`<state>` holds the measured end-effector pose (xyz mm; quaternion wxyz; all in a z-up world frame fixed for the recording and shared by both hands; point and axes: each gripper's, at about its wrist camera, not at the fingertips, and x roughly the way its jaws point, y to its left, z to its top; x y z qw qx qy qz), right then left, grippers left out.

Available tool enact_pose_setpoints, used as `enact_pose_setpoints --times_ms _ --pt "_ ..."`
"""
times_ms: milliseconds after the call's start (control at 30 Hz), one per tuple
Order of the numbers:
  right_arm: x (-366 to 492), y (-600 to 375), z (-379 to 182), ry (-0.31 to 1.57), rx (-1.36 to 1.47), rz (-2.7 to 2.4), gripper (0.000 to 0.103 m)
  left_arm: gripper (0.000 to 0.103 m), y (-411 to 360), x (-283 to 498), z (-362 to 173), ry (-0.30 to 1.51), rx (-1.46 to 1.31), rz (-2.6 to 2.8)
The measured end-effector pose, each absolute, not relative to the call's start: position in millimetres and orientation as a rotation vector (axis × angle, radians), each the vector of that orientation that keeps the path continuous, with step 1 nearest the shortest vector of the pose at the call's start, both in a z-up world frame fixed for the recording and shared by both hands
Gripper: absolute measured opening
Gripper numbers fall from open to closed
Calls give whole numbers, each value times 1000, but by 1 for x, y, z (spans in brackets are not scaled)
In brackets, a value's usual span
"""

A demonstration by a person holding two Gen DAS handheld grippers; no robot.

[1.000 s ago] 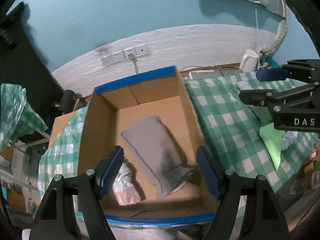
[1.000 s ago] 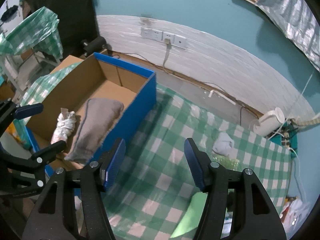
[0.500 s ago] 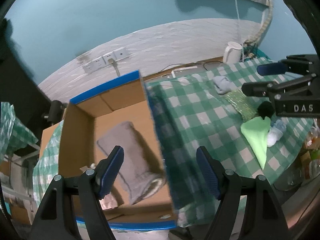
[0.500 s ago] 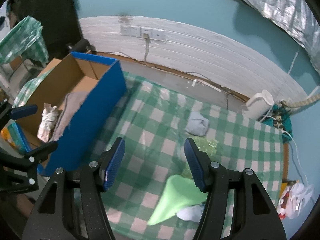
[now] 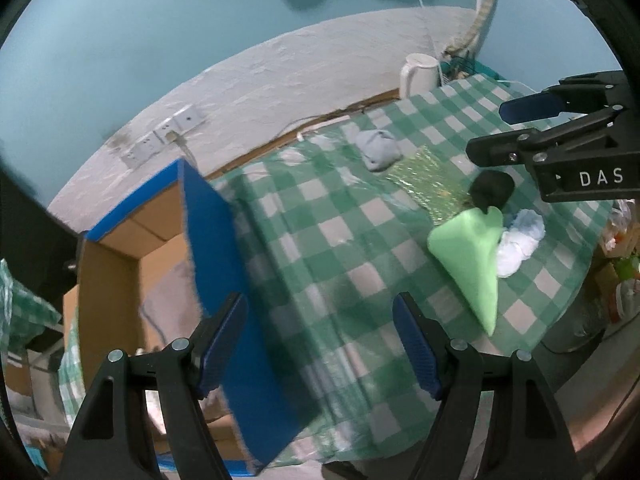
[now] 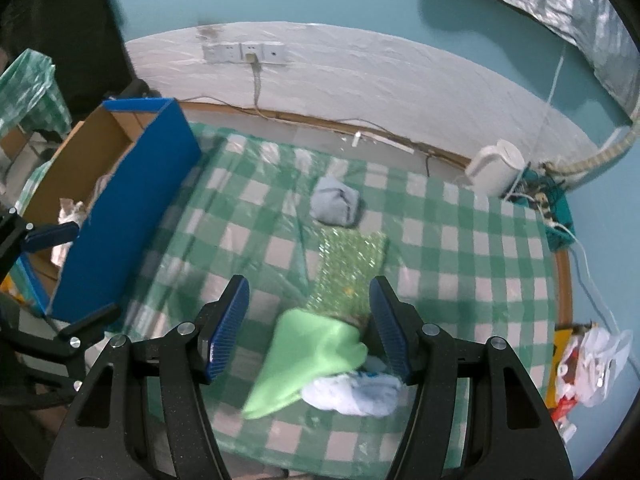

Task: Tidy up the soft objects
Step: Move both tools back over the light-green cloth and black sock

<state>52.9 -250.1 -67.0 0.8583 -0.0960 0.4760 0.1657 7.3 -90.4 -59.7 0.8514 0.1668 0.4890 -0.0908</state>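
White letters "DAS" stand on the black body of the right gripper (image 5: 560,128), read from the left wrist view.

Left wrist view: blue-sided cardboard box (image 5: 224,280) motion-blurred; its near wall hides most of the grey cloth (image 5: 172,300) inside. Small black soft object (image 5: 491,189) partly covered by the right gripper (image 5: 516,128); what it is cannot be told. Right wrist view: folded light-green cloth (image 6: 308,356) blurred, overlapping the white-and-blue bundle (image 6: 352,394). White crumpled item (image 6: 70,210) in the box half hidden by the wall. Left gripper (image 6: 68,276) cut off at the frame edge.
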Motion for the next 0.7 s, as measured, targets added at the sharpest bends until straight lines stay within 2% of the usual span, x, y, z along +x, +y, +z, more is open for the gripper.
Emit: enact_pose_setpoints --times_ms 700 --pt "69 -329 -123 1115 -71 235 62 76 -163 19 -116 1181 362 -341"
